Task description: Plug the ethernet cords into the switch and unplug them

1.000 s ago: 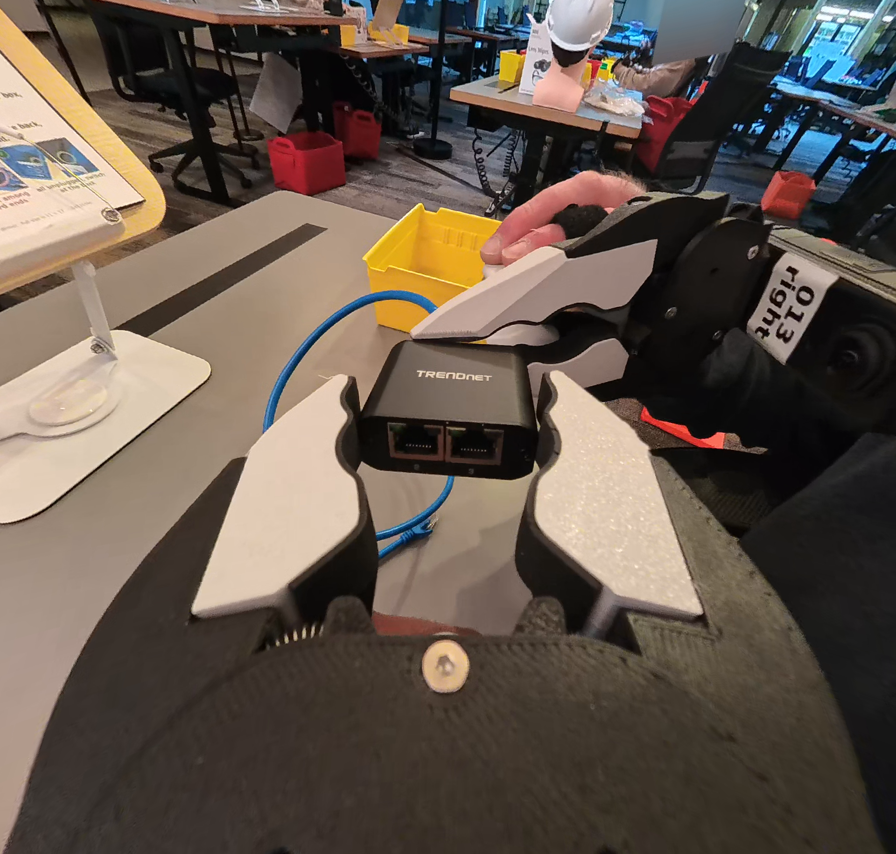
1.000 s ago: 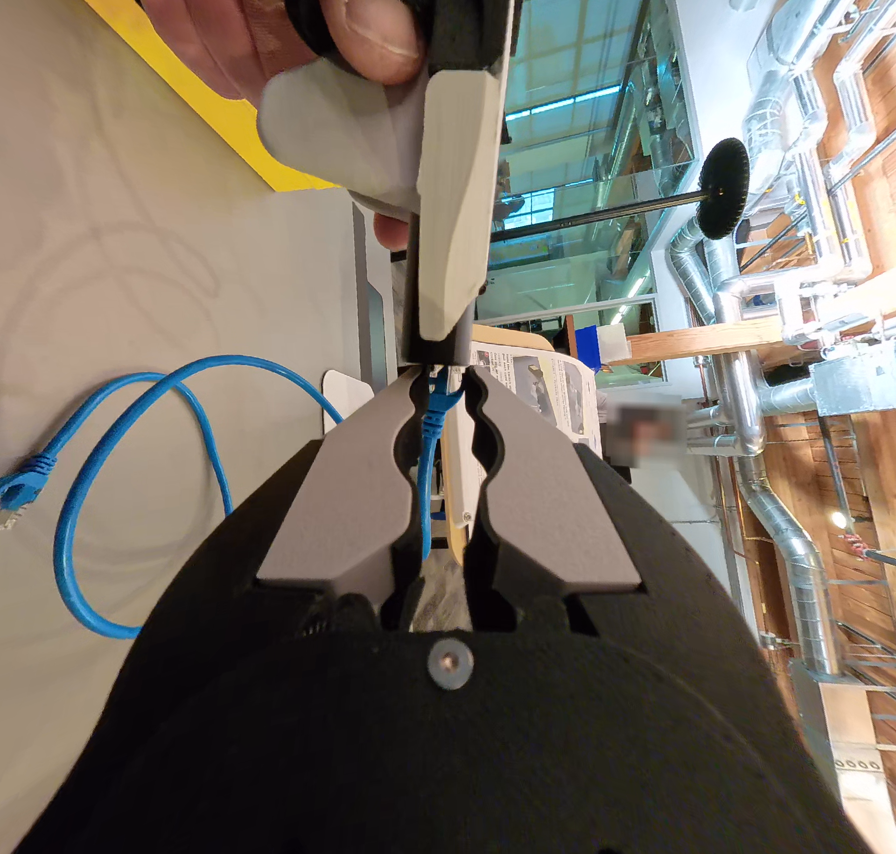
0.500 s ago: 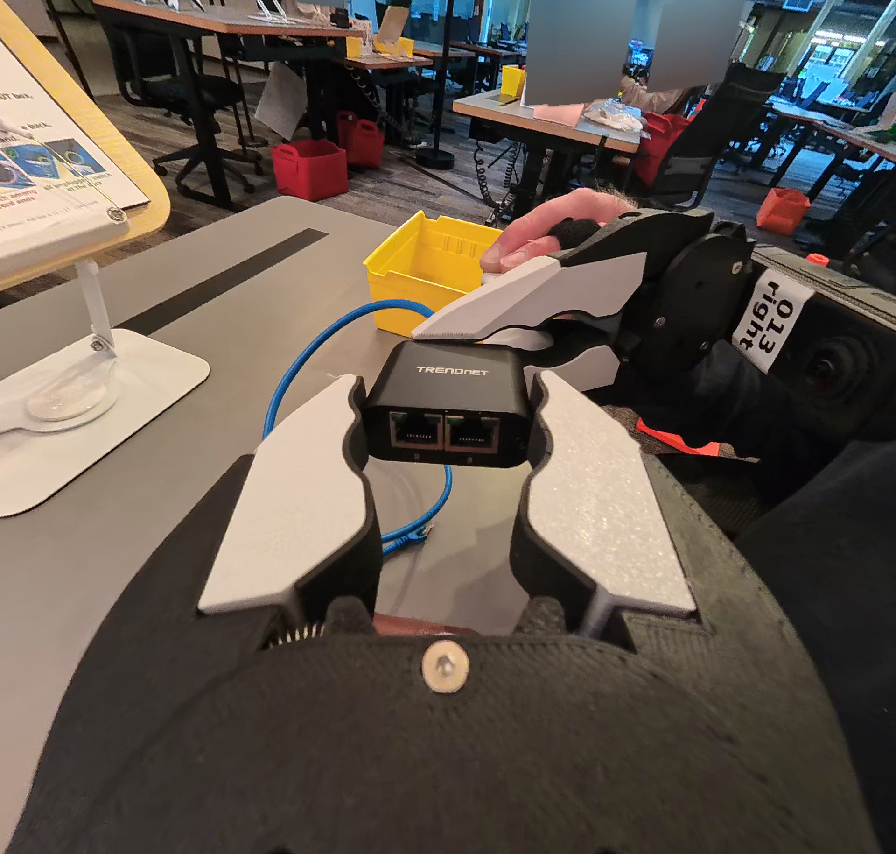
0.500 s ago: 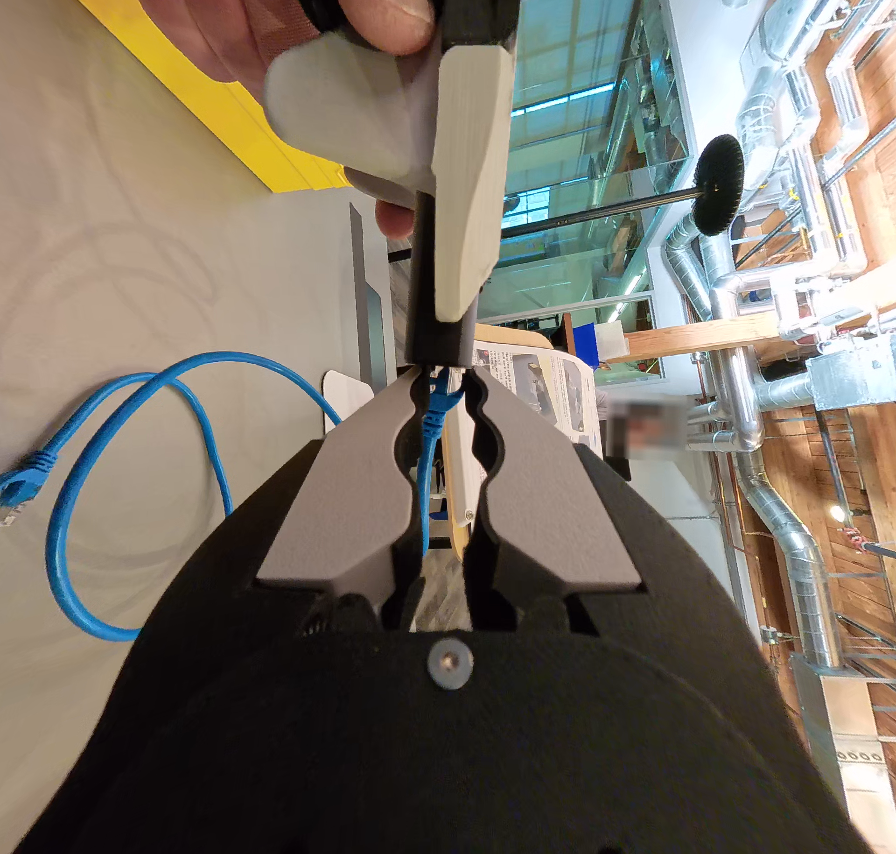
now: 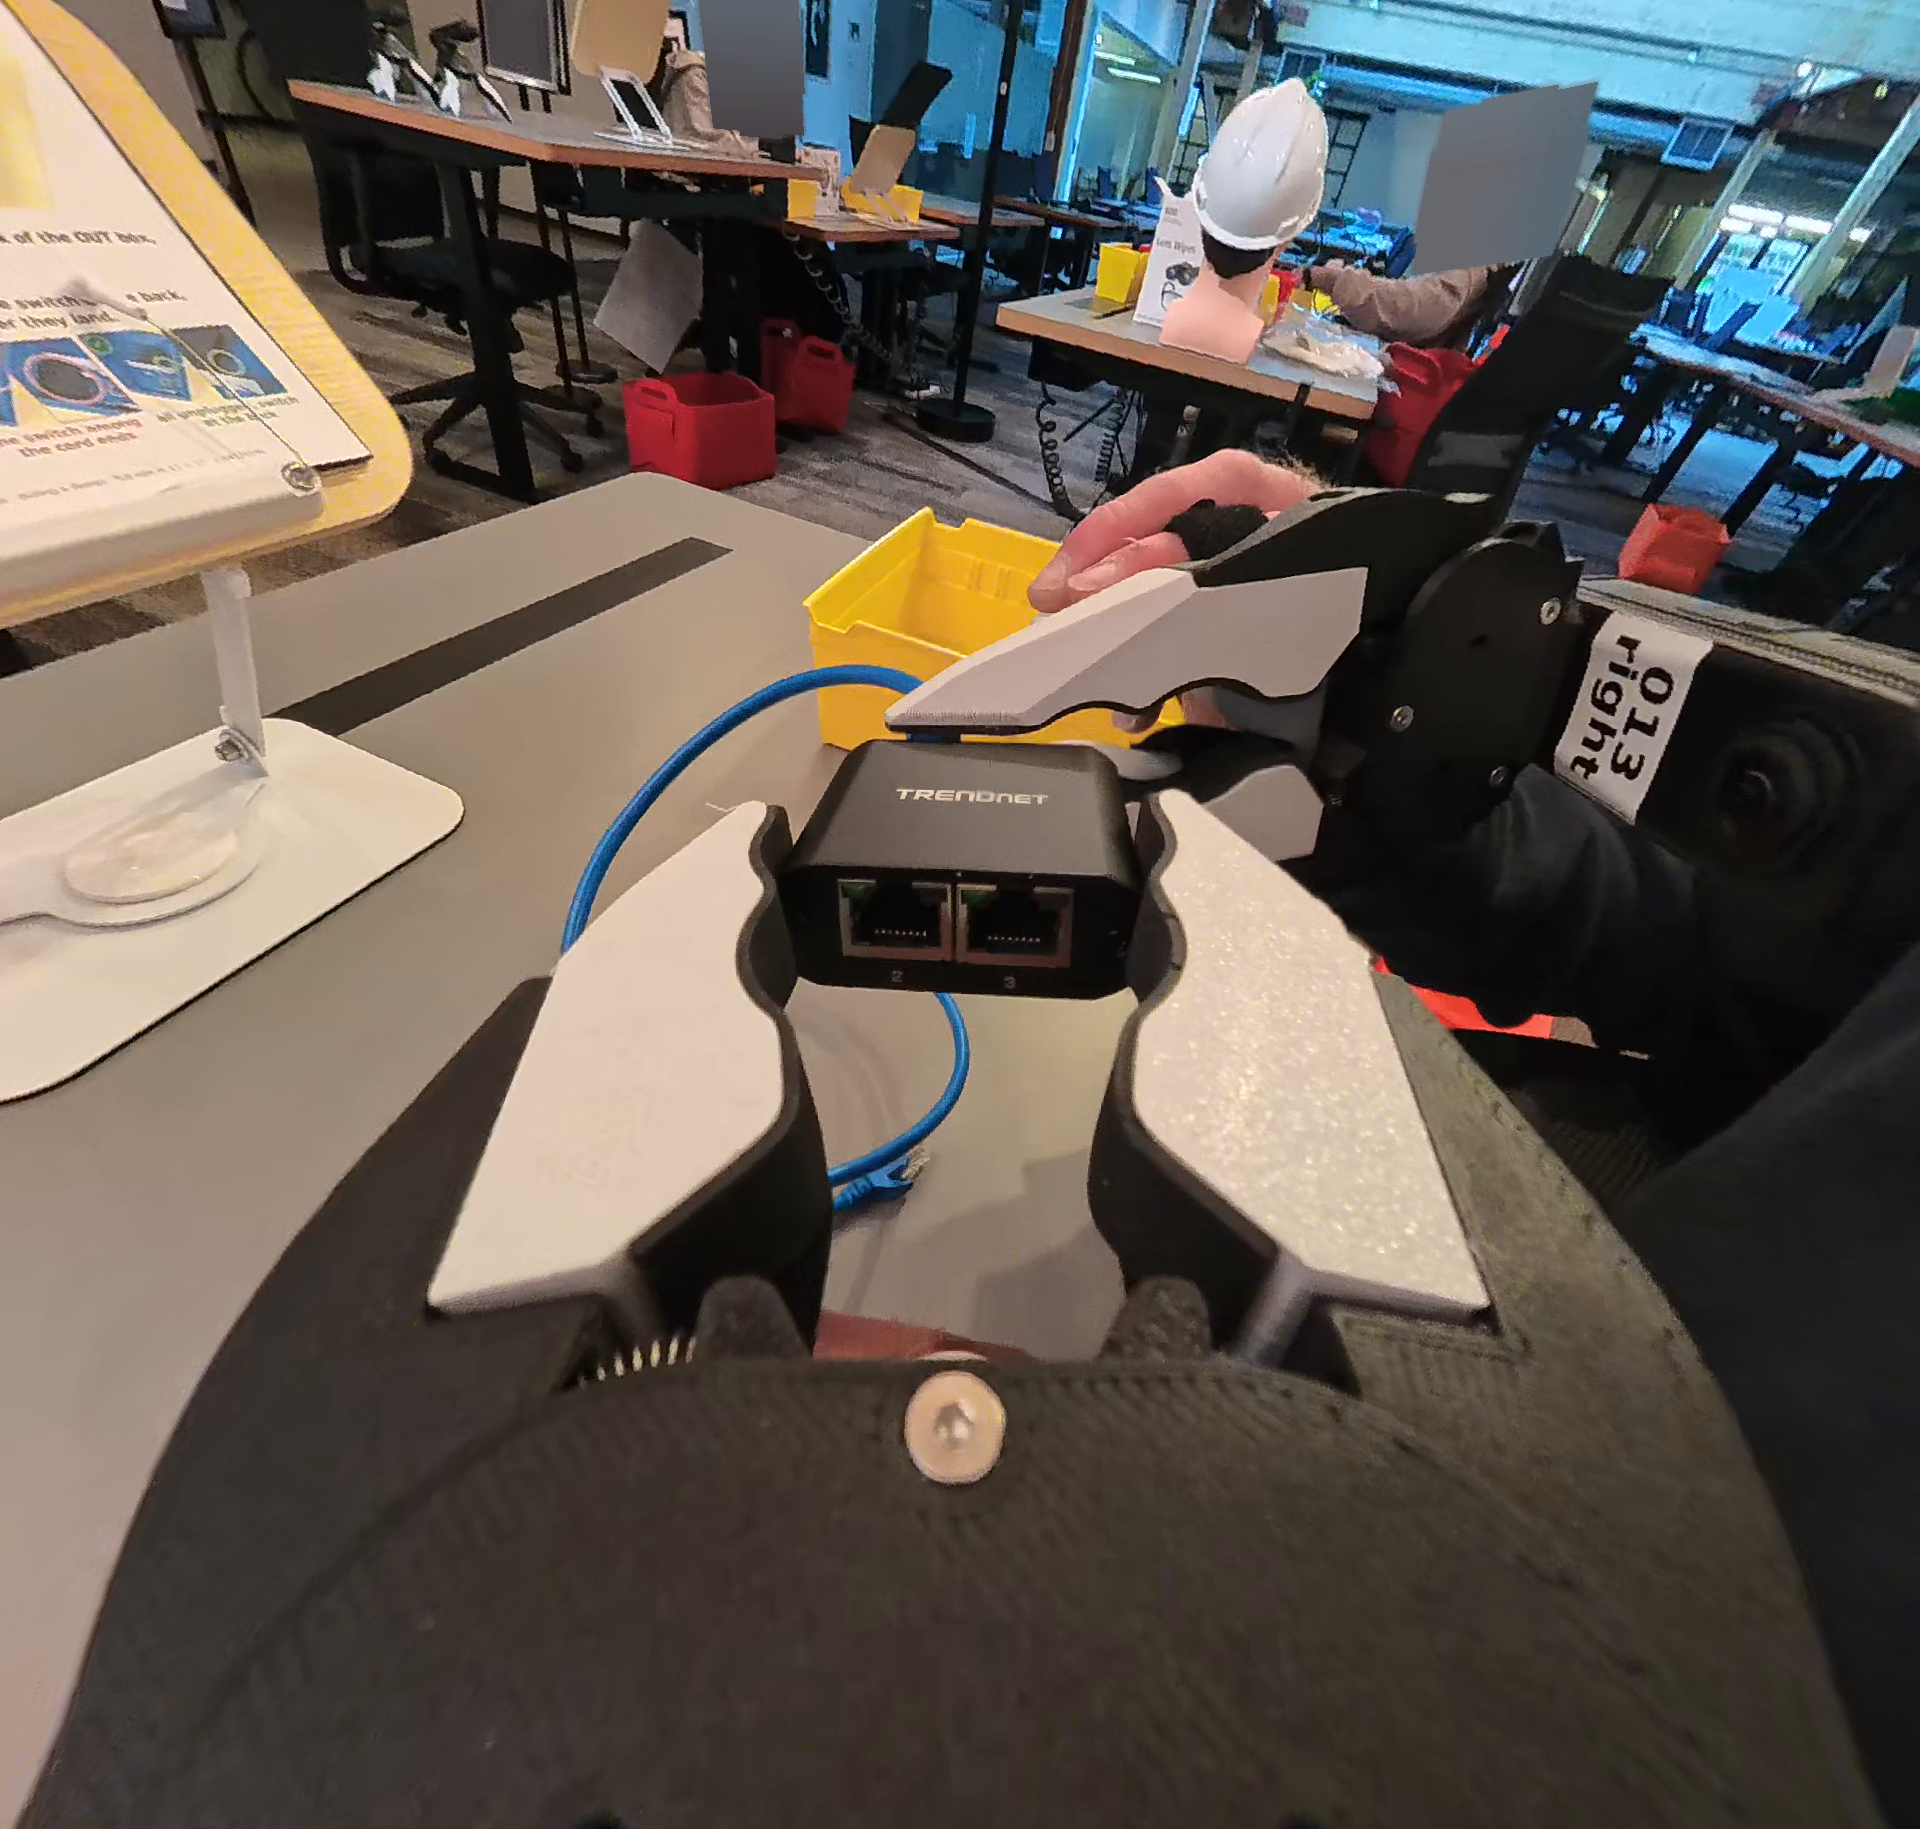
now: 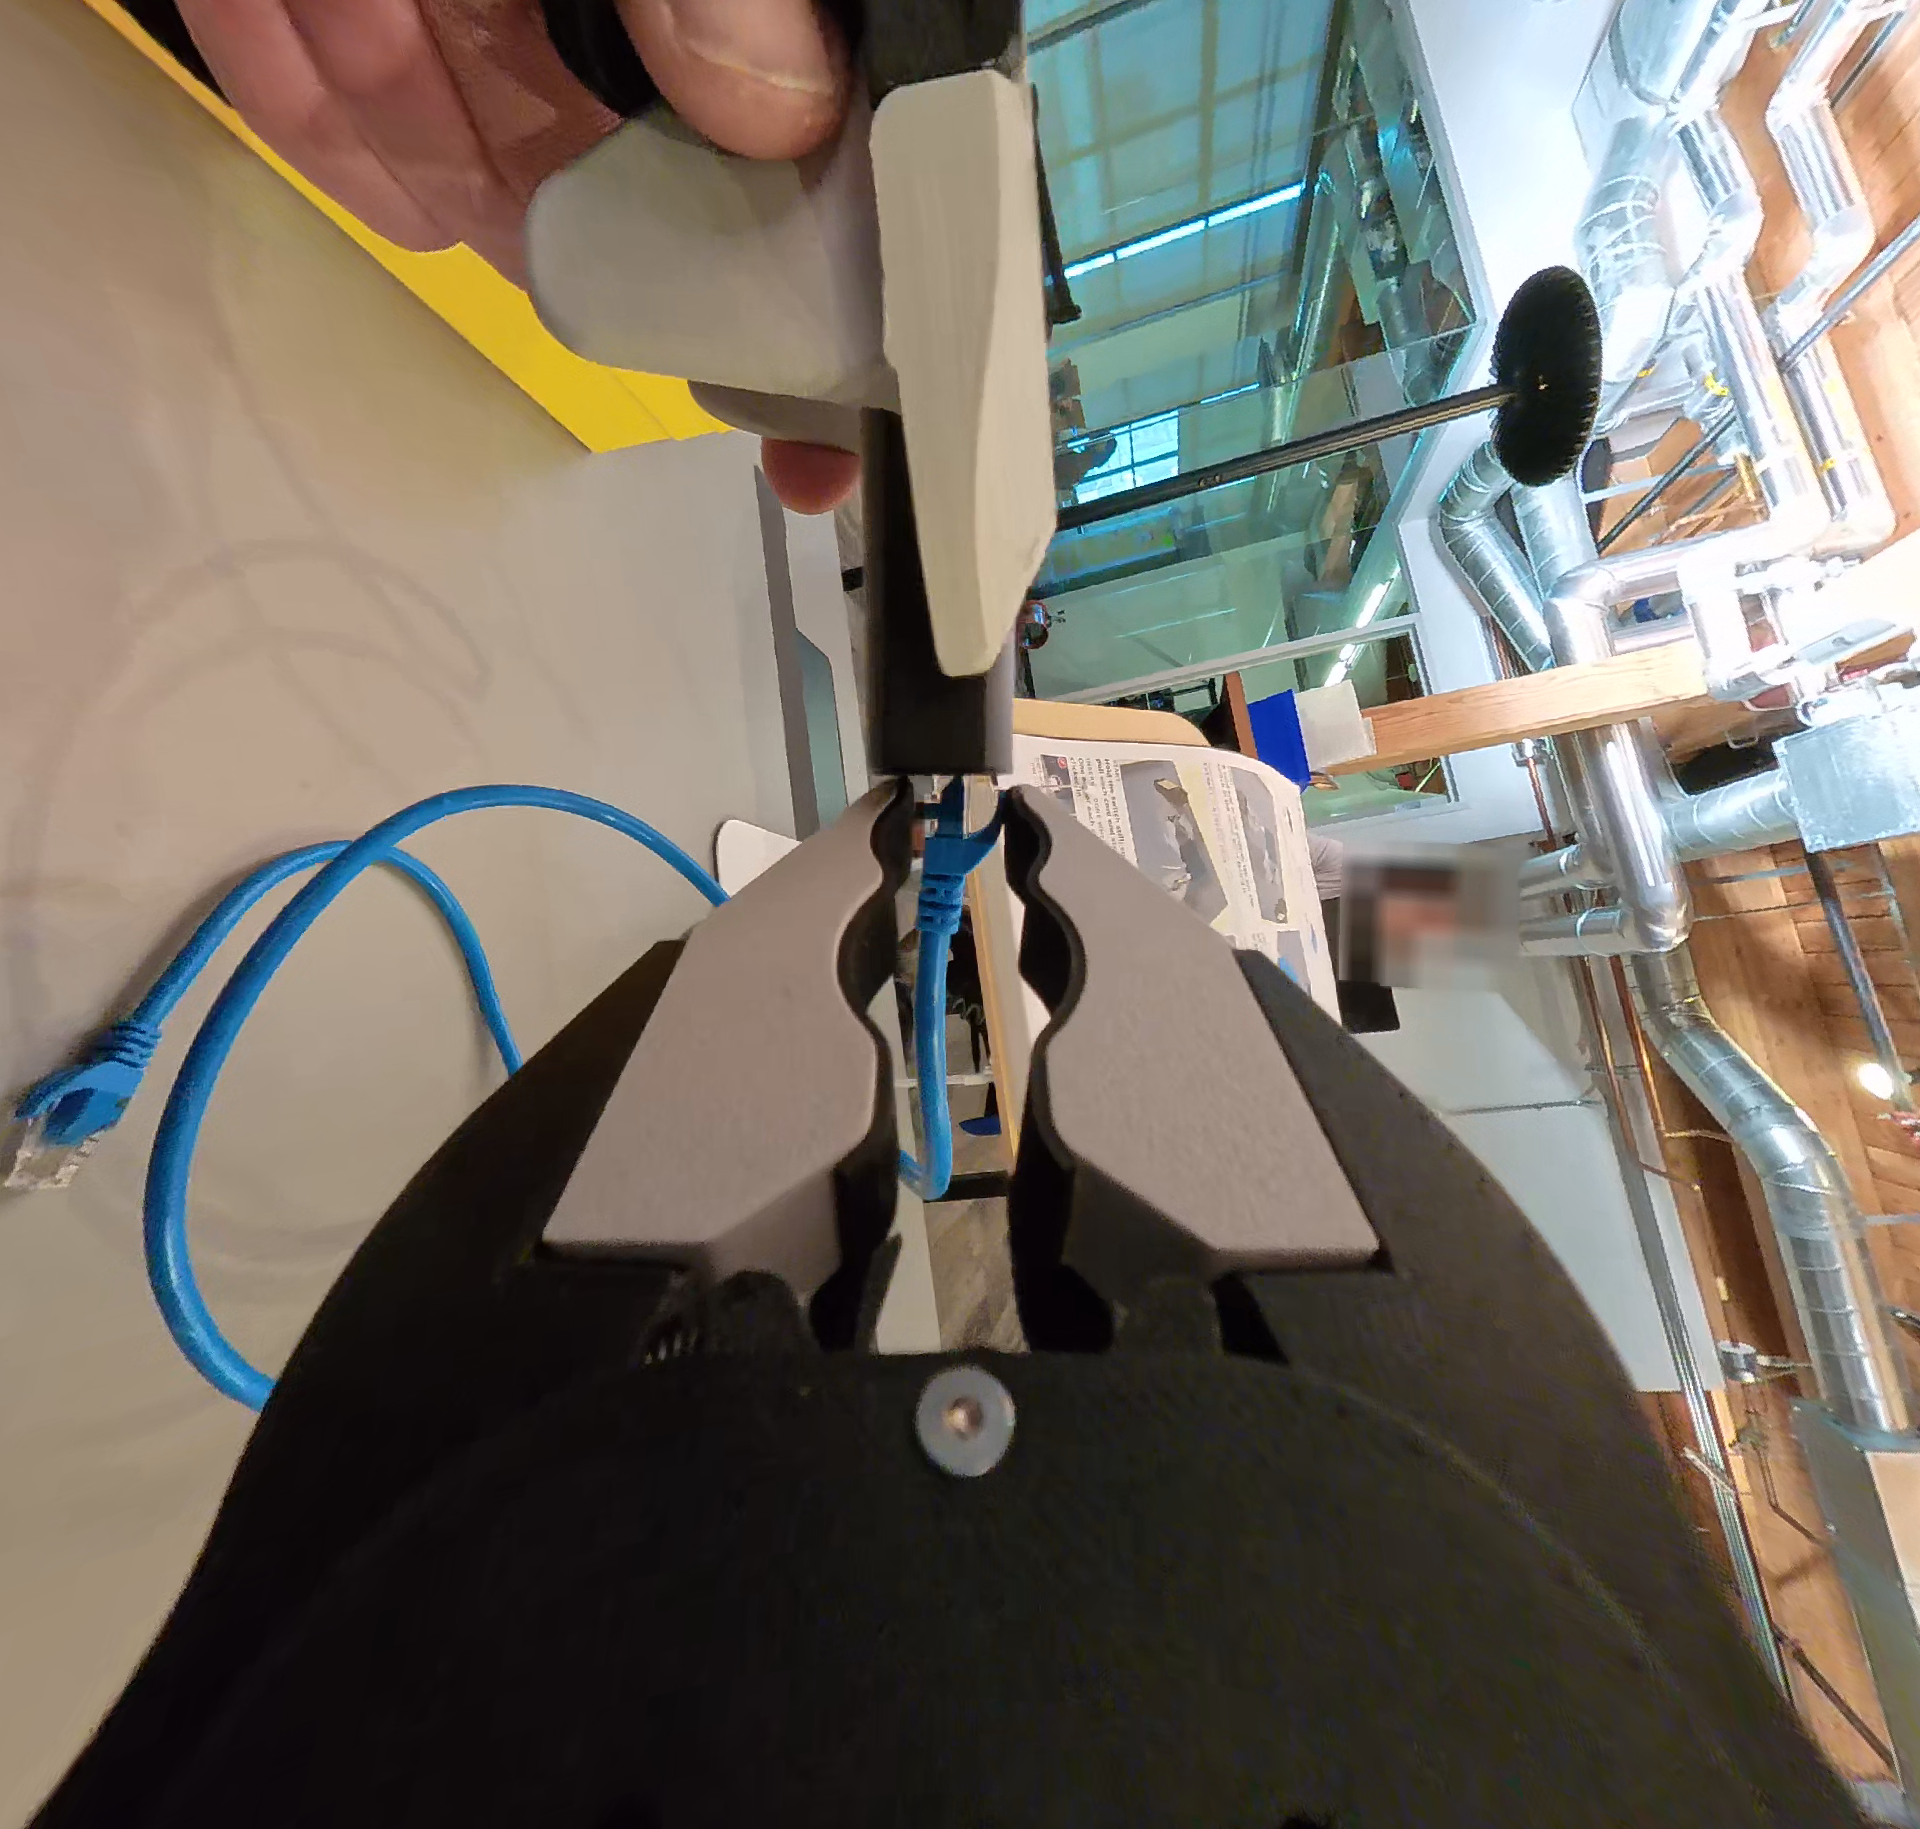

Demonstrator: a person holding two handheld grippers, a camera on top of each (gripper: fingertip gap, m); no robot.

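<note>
My left gripper [image 5: 956, 818] is shut on a small black switch [image 5: 961, 844] and holds it above the grey table [image 5: 260, 1156]. Two open ports face the left wrist camera. My right gripper [image 6: 951, 808] is at the switch's far side, its jaws closed around the plug [image 6: 948, 854] of a blue ethernet cord [image 5: 665, 813], which sits at the switch's rear face [image 6: 914, 657]. In the left wrist view its upper finger [image 5: 1091, 647] reaches over the back of the switch. The cord loops down to the table, and its free plug [image 5: 878, 1182] lies there, also in the right wrist view [image 6: 73, 1114].
A yellow bin [image 5: 914, 605] stands just behind the switch. A white stand [image 5: 208, 844] with an instruction sheet is at the left. The table's far edge is beyond the bin, with red bins [image 5: 696, 429] and other desks on the floor behind. The grippers are tip to tip, or close to it.
Both grippers keep their holds. The switch and both grippers have shifted only slightly. The right jaws look a touch wider around the plug.
</note>
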